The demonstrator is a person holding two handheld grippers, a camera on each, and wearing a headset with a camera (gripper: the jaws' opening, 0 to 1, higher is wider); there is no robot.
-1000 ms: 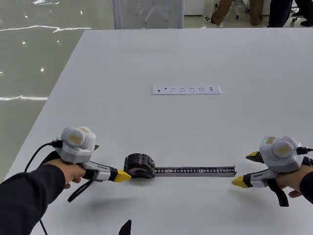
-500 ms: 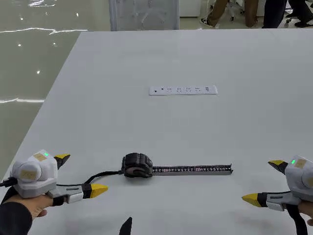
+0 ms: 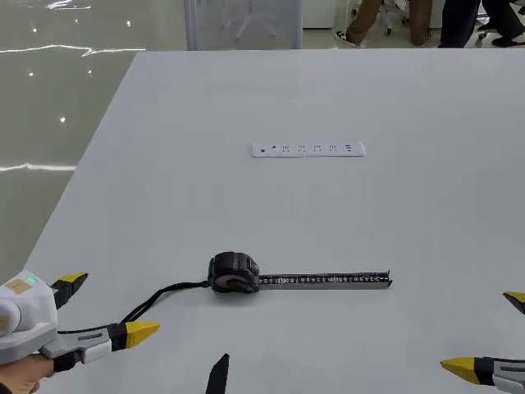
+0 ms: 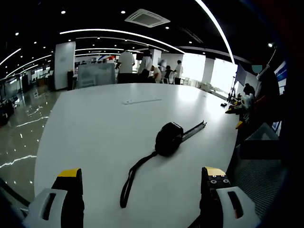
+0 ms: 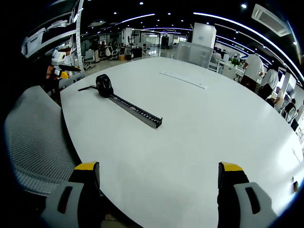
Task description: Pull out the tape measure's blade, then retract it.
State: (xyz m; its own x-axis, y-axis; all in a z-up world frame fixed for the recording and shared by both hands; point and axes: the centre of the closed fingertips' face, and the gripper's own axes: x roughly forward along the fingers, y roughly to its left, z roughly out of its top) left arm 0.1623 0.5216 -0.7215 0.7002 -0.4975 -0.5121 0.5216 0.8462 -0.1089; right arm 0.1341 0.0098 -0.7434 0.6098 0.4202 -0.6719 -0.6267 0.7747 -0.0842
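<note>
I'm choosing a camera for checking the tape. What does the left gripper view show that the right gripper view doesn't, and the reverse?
Left gripper view: the strap at full length, nearest the camera. Right gripper view: the blade's tip nearest, the strap a far sliver. Both: the tape measure, blade out, on the white table, the power strip, and a mesh chair.

Edges crop both grippers; fine print unreadable
In the head view the right gripper (image 3: 488, 332) is cut by the bottom right corner, leaving two yellow tips and a sliver of white body; the left gripper (image 3: 107, 305) loses its rear at the left edge. A dark pointed shape (image 3: 217, 377) on the bottom edge is too cropped to identify. Figures on the tape measure's blade (image 3: 328, 280) and marks on the power strip (image 3: 308, 149) are too small to read. People (image 3: 458, 18) at the top are cropped to legs
</note>
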